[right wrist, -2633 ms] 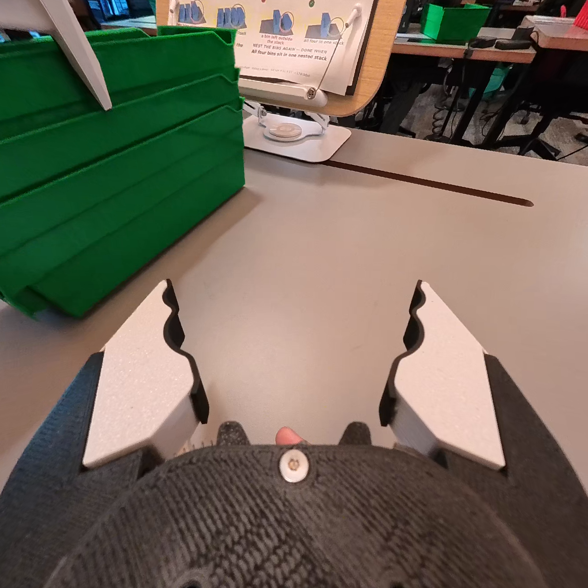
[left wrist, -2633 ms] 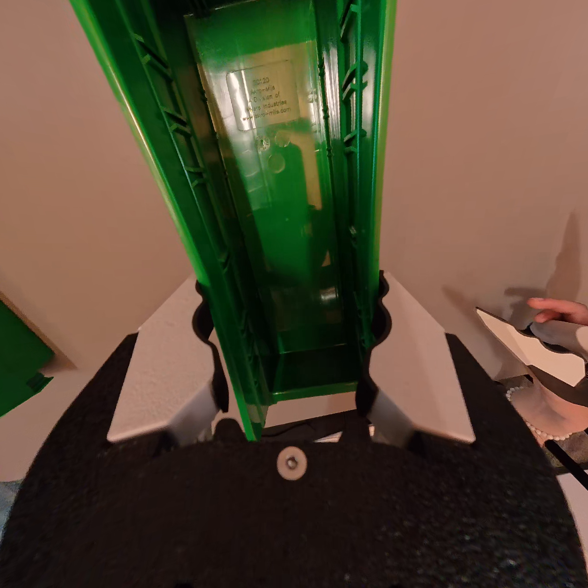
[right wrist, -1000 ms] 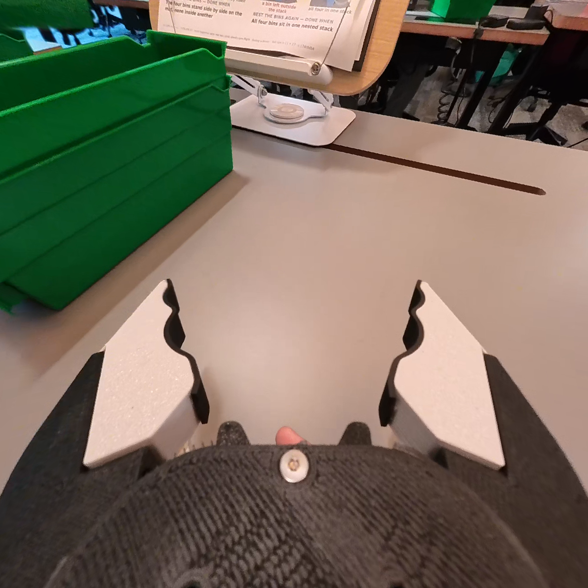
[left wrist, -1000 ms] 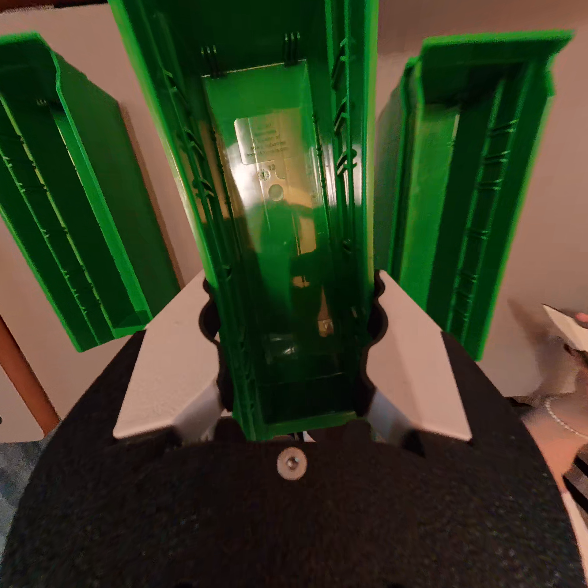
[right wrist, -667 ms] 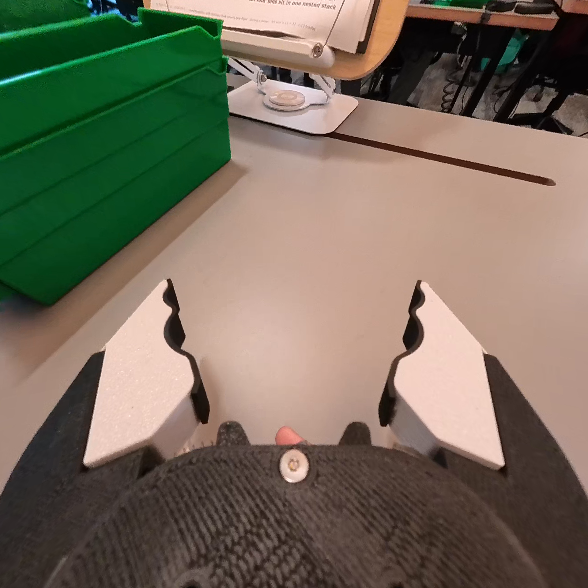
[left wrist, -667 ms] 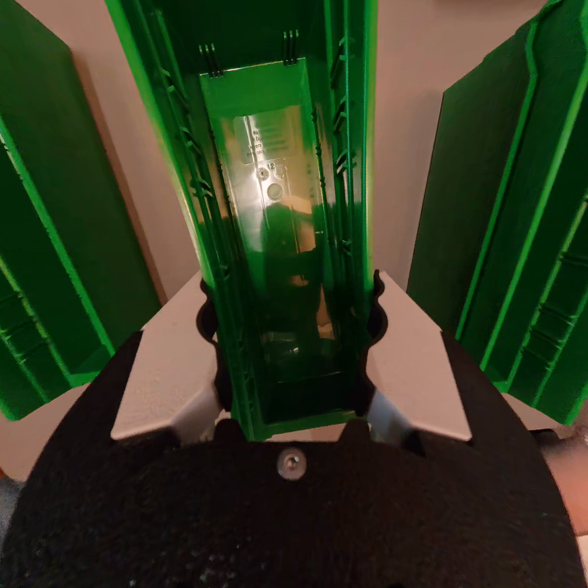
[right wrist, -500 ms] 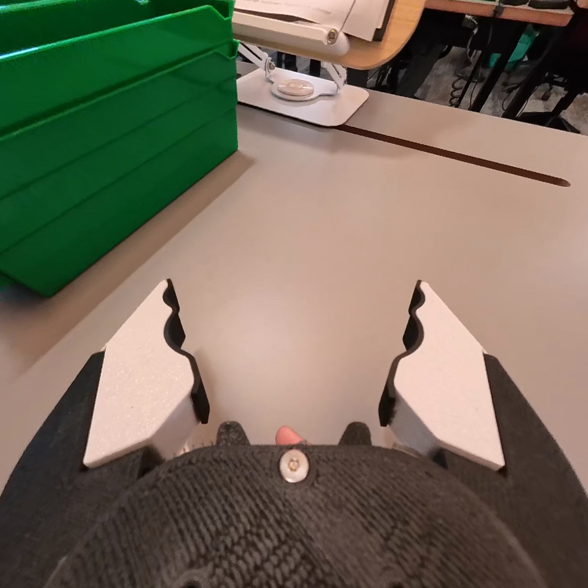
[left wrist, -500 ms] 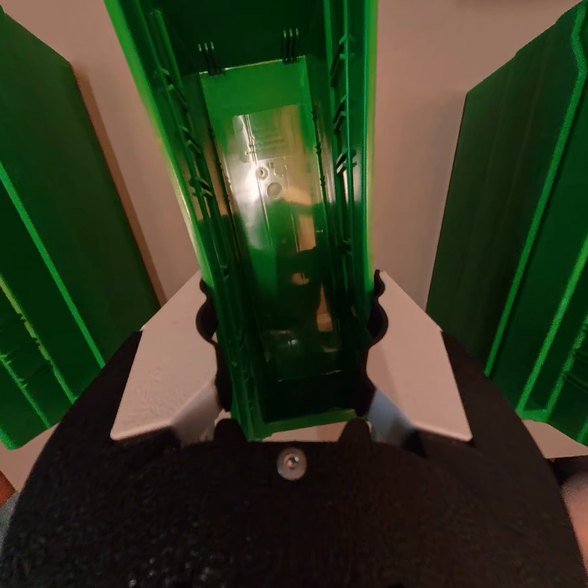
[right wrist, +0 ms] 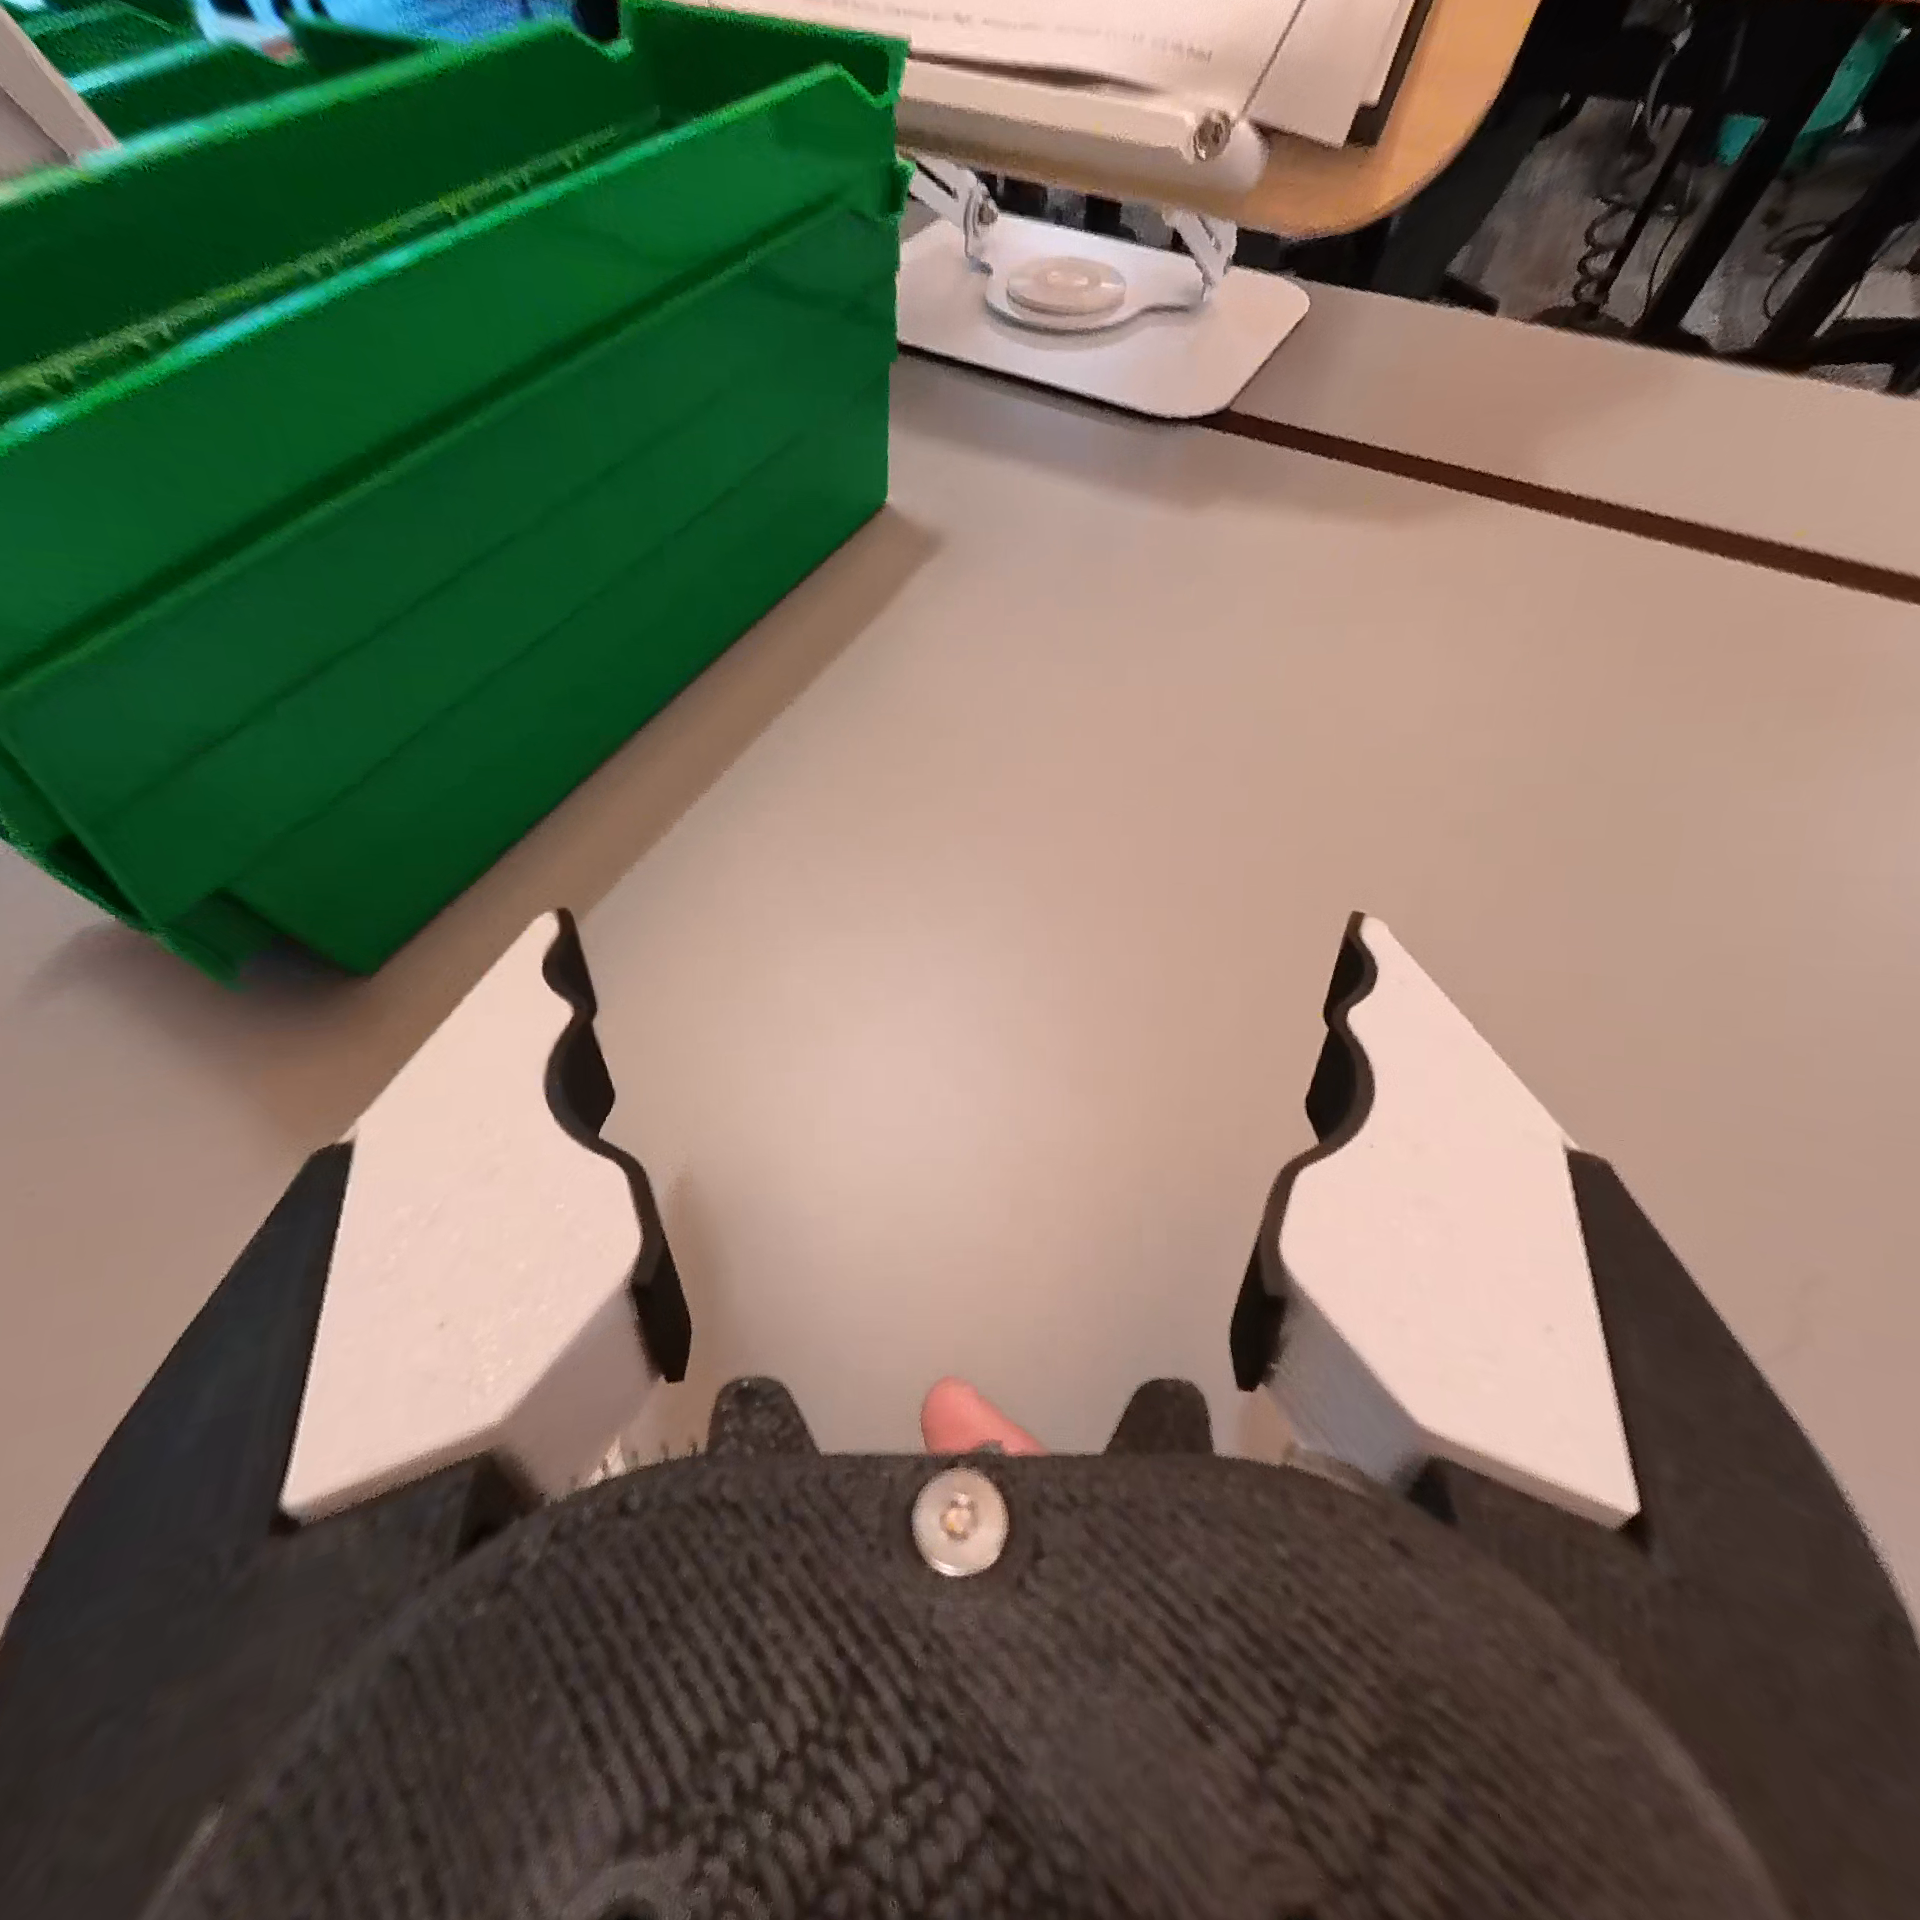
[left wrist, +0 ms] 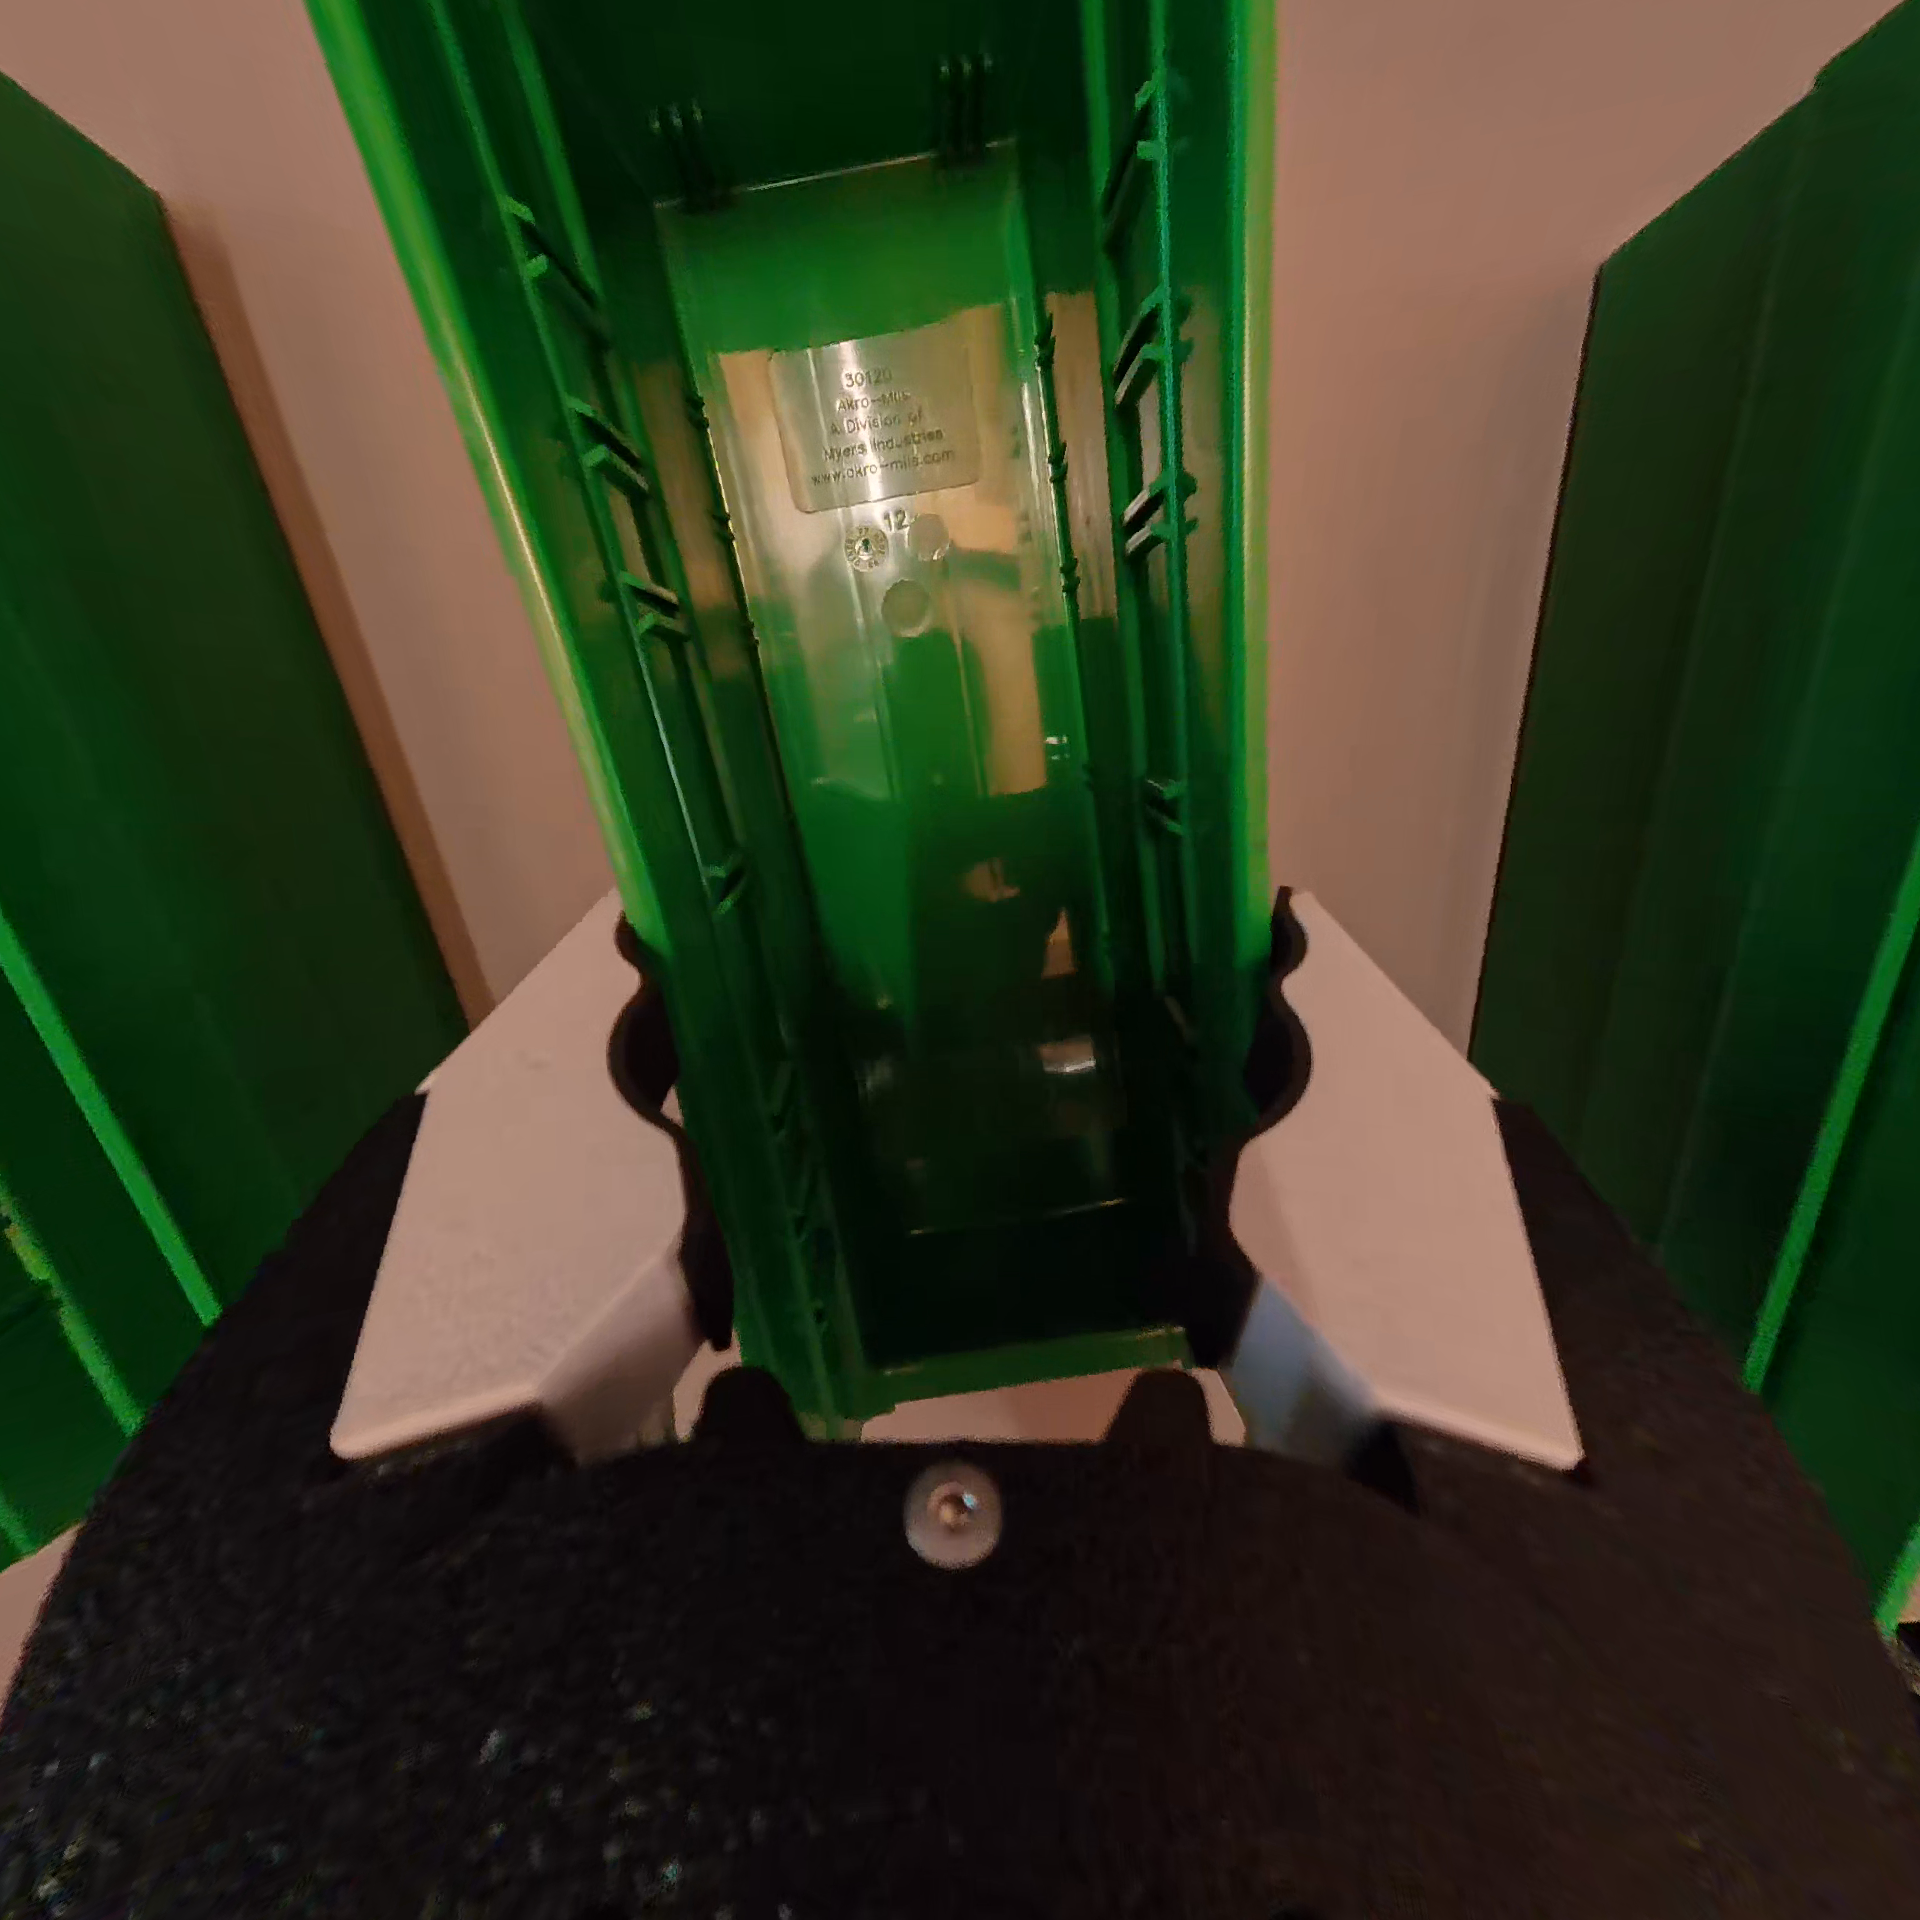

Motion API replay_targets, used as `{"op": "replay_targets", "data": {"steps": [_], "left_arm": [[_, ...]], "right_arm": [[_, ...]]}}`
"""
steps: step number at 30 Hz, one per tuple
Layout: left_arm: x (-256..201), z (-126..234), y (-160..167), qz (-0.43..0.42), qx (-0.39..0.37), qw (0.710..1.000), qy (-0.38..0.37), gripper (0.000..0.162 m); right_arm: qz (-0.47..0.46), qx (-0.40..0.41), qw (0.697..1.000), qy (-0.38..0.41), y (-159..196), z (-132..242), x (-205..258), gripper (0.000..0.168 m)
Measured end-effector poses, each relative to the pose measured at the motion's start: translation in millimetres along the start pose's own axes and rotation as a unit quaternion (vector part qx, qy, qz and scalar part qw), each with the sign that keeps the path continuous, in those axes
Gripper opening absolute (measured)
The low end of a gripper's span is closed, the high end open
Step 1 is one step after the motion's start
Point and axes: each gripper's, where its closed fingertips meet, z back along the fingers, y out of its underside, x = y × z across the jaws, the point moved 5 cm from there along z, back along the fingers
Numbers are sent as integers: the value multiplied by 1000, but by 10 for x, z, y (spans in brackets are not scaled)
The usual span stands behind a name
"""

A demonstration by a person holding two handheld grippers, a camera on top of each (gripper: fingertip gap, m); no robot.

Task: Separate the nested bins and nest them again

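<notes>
My left gripper [left wrist: 951, 935] is shut on a long narrow green bin [left wrist: 883, 582]; its fingers clamp the two side walls at the near end and I look into its open inside. A second green bin [left wrist: 156, 727] stands to its left and a third green bin [left wrist: 1725, 779] to its right, both on the table. My right gripper [right wrist: 961, 935] is open and empty, low over the grey table [right wrist: 1143, 727]. In the right wrist view, green bins [right wrist: 447, 436] stand at the left, the nearest with its side wall toward me.
A white stand base [right wrist: 1091, 312] with a wooden clipboard of papers [right wrist: 1351, 94] stands at the back of the table. A dark slot [right wrist: 1558, 499] runs across the table at the right. Chairs and desk legs show beyond the far edge.
My left gripper has carried the held bin lower between the two side bins, which now loom larger on both sides. My right gripper has moved forward and left toward the bins, still open.
</notes>
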Motion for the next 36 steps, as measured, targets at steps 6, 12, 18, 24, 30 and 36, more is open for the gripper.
{"op": "replay_targets", "data": {"steps": [6, 12, 18, 24, 30, 36], "left_arm": [[-20, 2, 50, -21, -12, 1000, 7, 119], [-24, 84, 60, -9, -34, 999, 8, 124], [-160, 953, -9, -60, -268, 961, 15, 111], [-37, 1307, 882, -113, -509, 851, -57, 104], [23, 904, 1631, -78, -562, 816, -106, 107], [126, 614, 1728, -88, -506, 853, -95, 108]], "right_arm": [[-19, -31, 999, -23, -157, 97, 138, 137], [-27, -44, 998, -35, -224, 178, 264, 137], [-59, -49, 997, -32, -263, 326, 408, 138], [-61, -57, 996, -34, -527, 361, 637, 139], [-53, -14, 998, -4, -1167, 24, 860, 143], [-47, 79, 995, 22, -1515, -493, 1181, 143]]}}
